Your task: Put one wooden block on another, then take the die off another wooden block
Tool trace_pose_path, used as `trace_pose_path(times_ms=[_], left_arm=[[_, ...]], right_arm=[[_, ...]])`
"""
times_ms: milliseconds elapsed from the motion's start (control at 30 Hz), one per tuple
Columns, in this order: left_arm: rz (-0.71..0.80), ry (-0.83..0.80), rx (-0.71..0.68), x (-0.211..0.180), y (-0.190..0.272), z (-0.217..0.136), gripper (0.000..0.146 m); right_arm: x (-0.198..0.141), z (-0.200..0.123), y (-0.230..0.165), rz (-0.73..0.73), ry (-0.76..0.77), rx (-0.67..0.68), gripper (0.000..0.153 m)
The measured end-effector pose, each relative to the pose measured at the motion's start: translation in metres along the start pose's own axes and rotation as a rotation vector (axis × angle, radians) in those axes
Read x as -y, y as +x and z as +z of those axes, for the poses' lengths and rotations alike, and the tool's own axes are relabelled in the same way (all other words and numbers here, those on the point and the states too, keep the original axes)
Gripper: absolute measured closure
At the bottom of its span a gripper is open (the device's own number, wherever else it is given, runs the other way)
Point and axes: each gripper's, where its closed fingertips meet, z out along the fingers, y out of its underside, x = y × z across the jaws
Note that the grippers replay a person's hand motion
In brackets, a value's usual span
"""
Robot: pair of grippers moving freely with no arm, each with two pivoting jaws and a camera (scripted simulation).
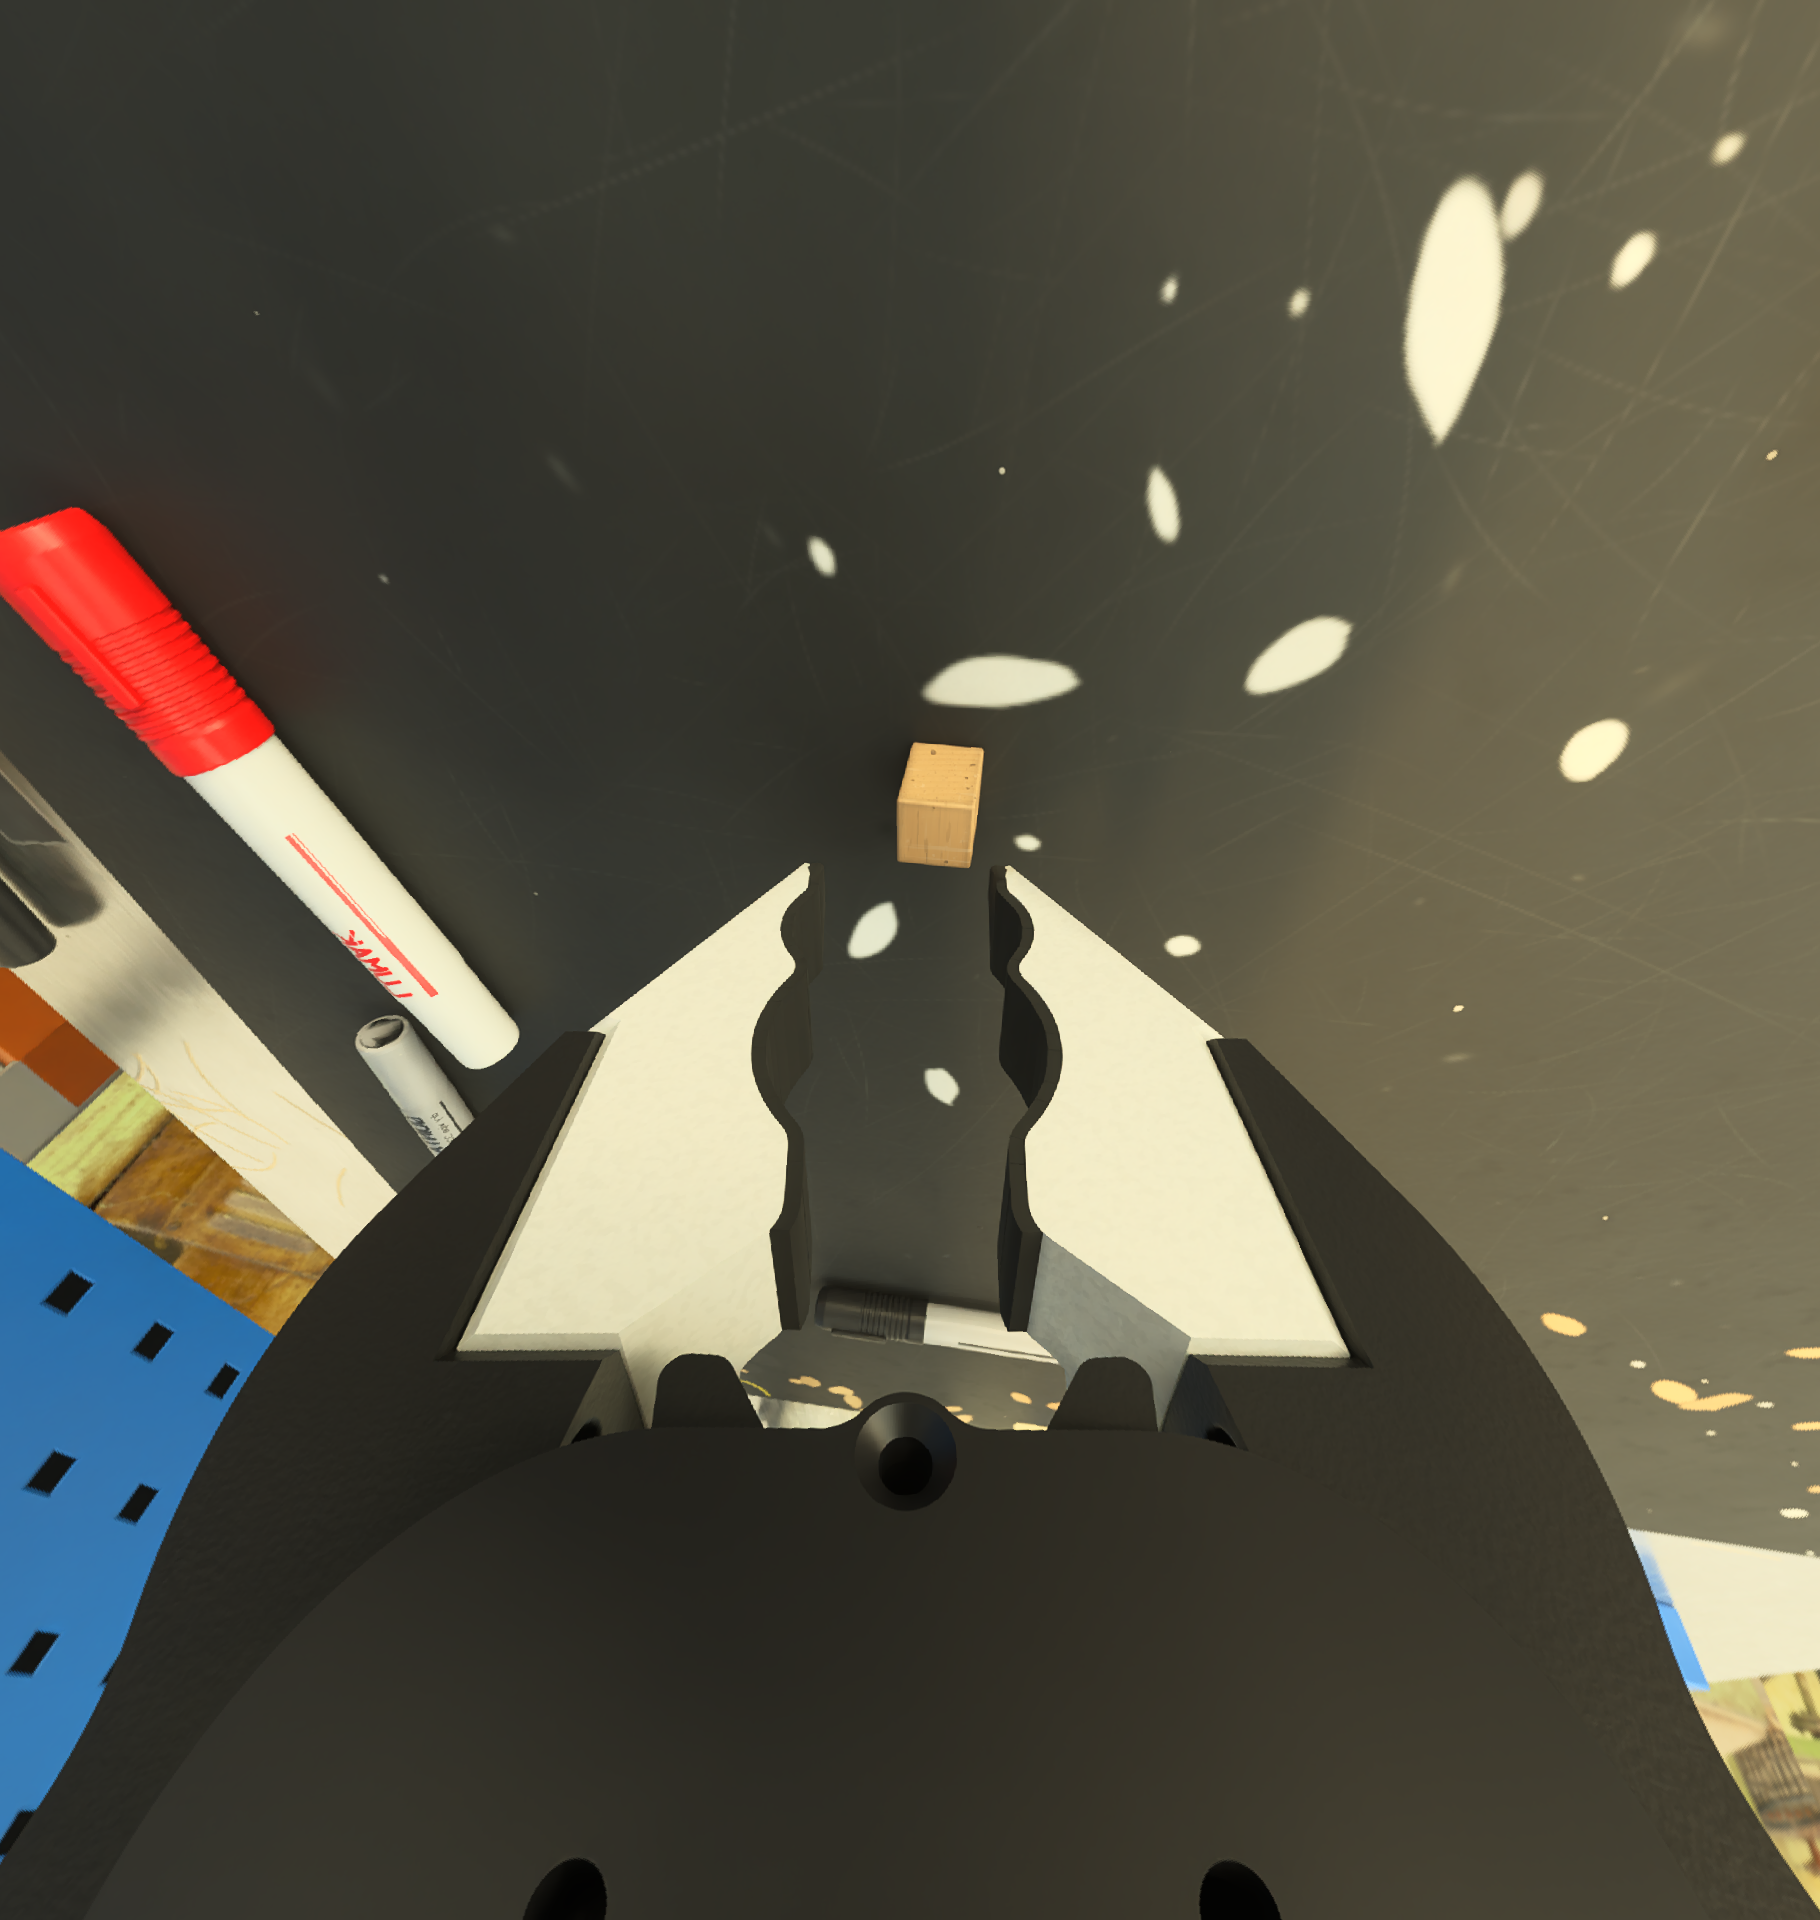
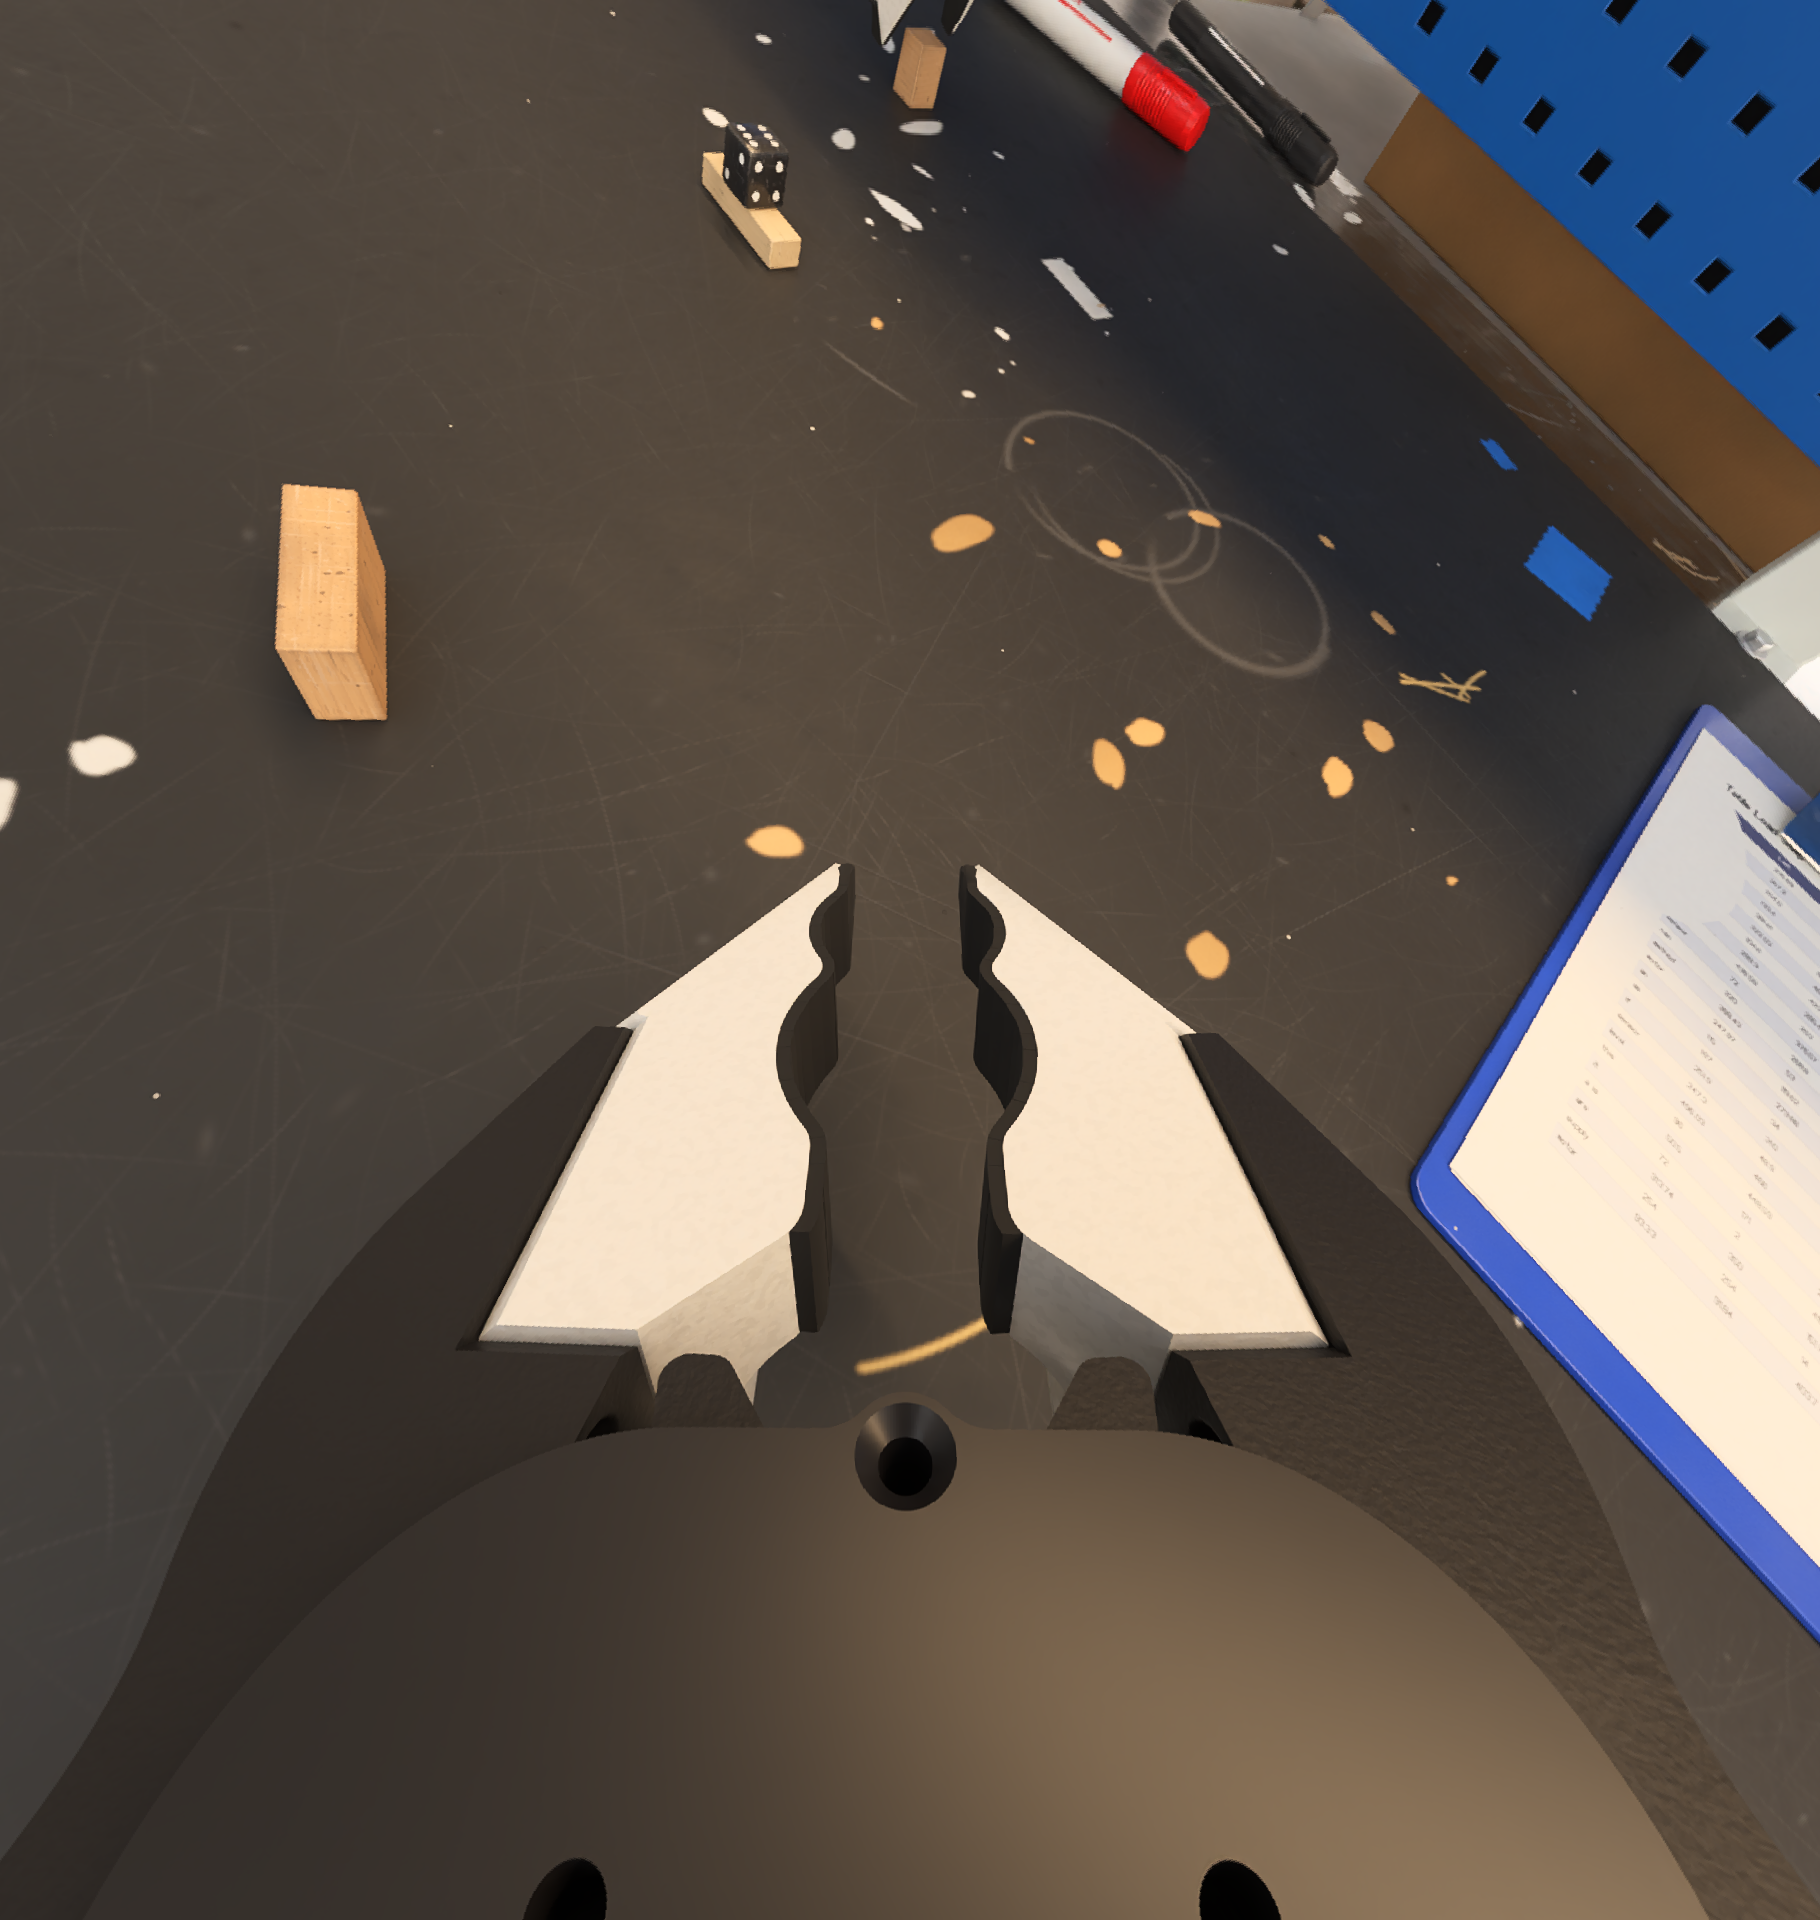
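Note:
In the left wrist view a small wooden block (image 1: pixel 939 805) stands on the dark table just beyond my open, empty left gripper (image 1: pixel 906 873). In the right wrist view the same block (image 2: pixel 919 69) shows far off at the top, with the left gripper's tips just behind it. A black die (image 2: pixel 755 164) sits on a long flat wooden block (image 2: pixel 752 213). A larger wooden block (image 2: pixel 330 603) stands on its edge at the left. My right gripper (image 2: pixel 907 871) is open and empty, hovering over bare table, apart from all blocks.
A red-capped white marker (image 1: pixel 231 774) and a black-capped pen (image 1: pixel 407 1086) lie left of my left gripper; both show in the right wrist view (image 2: pixel 1145 88). A blue perforated panel (image 2: pixel 1664 156) stands along the table's edge. A blue clipboard with a sheet (image 2: pixel 1664 1143) lies at the right.

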Motion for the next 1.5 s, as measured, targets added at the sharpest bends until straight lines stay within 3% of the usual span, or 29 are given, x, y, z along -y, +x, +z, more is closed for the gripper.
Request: trace_pose_path(times_ms=[267,433,700,1000,1267,1500], left_arm=[[-0.017,0.005,0.018,0.0,-0.004,-0.001,0.106],[0.019,-0.014,-0.035,0.004,0.004,-0.001,0.133],[0.031,-0.067,-0.128,0.005,0.003,-0.002,0.133],[0.022,-0.025,-0.088,0.005,0.004,-0.009,0.133],[0.056,0.095,0.035,0.018,0.022,-0.077,0.133],[0.225,0.235,0.089,0.06,0.1,-0.142,0.133]], right_arm=[[-0.001,0.001,0.0,0.002,-0.004,0.002,0.133],[-0.001,0.001,0.0,0.002,-0.004,0.003,0.133],[0.0,0.0,0.0,-0.001,-0.002,0.002,0.133],[0.0,0.0,-0.001,0.0,0.001,0.004,0.133],[0.0,0.0,0.0,-0.002,-0.002,0.0,0.133],[0.002,-0.007,0.014,0.024,-0.007,-0.069,0.133]])
